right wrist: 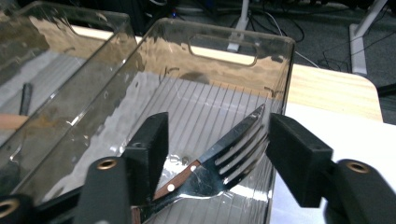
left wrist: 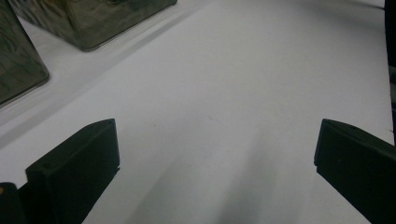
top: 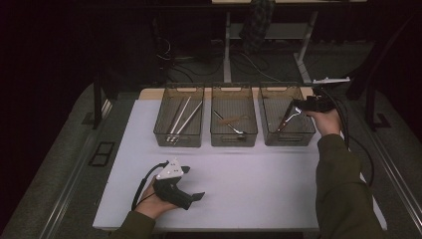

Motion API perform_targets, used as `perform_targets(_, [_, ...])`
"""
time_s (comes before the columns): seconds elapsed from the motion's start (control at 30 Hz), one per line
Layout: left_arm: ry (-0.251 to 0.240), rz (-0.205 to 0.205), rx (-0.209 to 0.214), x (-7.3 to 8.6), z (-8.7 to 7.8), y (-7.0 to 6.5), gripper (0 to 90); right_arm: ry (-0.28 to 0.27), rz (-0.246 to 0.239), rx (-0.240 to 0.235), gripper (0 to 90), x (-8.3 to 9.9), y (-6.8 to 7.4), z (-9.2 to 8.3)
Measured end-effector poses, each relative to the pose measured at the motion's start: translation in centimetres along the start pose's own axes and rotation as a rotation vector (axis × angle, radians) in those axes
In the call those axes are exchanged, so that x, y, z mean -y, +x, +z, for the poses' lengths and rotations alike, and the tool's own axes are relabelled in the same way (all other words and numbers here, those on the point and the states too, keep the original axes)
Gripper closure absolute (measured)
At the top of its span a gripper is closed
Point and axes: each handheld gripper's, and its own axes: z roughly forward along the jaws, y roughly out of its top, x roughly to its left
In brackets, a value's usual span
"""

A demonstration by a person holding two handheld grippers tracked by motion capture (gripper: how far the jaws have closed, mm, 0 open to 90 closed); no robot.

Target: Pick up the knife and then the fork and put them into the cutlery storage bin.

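The bench (top: 239, 184) in front of me has a plain white top with a strip of pale wood showing at its far edge. Beyond it the room is dark: a grey floor, loose cables and the legs of another table farther back. Three clear plastic bins stand side by side near the far edge. The left bin (top: 179, 118) holds long metal rods, the middle bin (top: 234, 118) holds a utensil with a light handle, and the right bin (top: 287, 117) is the one I am working over.

My right gripper (top: 301, 107) reaches over the right-hand wall of that bin, pointing down into it. Its jaws stand apart. A fork (right wrist: 219, 161) with a brown riveted handle lies between them, slanted, its tines up toward the jaw on the right of the right gripper view and its handle running down by the other jaw. The tips of the tines sit just beside that jaw; I cannot tell whether they touch it. The fork is inside the right bin, over its ribbed floor.

My left gripper (top: 186, 191) rests low over the near part of the bench, well apart from the bins, with its jaws spread wide and only the bare white top between them.
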Motion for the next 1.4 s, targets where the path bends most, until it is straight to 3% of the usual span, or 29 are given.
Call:
perform_targets(0.33, [0.003, 0.0, -0.001, 0.0, 0.1, 0.0, 0.0, -0.022, -0.012, -0.045, 30.6, 0.3, 0.4, -0.8])
perform_targets(0.8, [0.001, -0.004, -0.004, 0.0, 0.0, 0.1, 0.0, -0.104, 0.004, -0.194, 26.7, 2.2, 2.0, -3.2])
perform_targets(0.93, [-0.003, -0.007, -0.005, 0.0, 0.0, 0.2, 0.0, -0.115, -0.011, -0.235, 24.3, 3.1, 2.6, -3.8])
perform_targets(1.23, [0.001, 0.003, -0.004, 0.2, -0.3, 0.5, 0.0, -0.099, -0.085, -0.253, 18.0, 5.6, 4.7, -5.1])
perform_targets(1.4, [-0.008, 0.002, 0.001, 0.2, -0.4, 0.5, 0.0, -0.107, -0.105, -0.29, 16.7, 7.2, 5.8, -6.0])
